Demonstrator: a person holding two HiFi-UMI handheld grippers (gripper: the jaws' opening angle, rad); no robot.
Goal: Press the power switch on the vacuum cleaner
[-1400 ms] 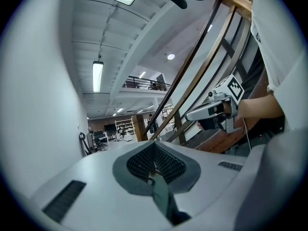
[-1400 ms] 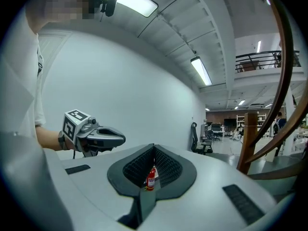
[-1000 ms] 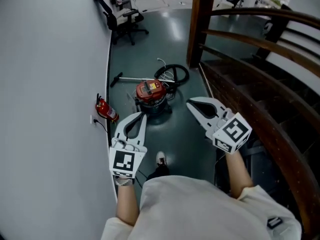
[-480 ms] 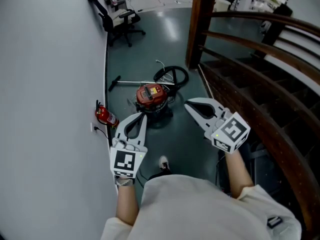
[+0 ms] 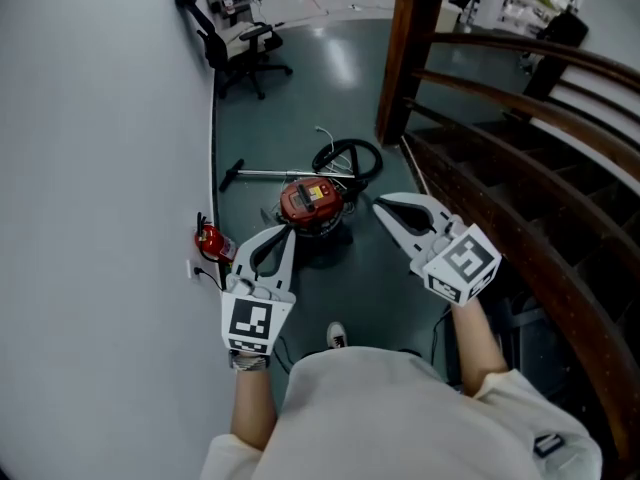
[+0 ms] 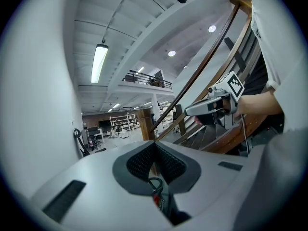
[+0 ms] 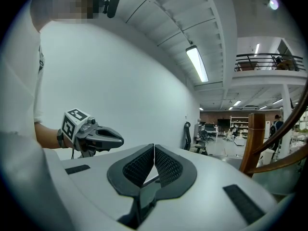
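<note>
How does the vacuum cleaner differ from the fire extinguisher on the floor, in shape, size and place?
Shape and size: the vacuum cleaner is a wide round drum with a red top, while the fire extinguisher is a much smaller, slim red bottle.
Place: the vacuum cleaner stands out on the open floor, while the fire extinguisher sits at the foot of the wall.
Both are red and rest on the floor.

Red vacuum cleaner (image 5: 312,201) sits on the floor (image 5: 300,88) between left hand-held gripper (image 5: 283,231) and right hand-held gripper (image 5: 381,206).
</note>
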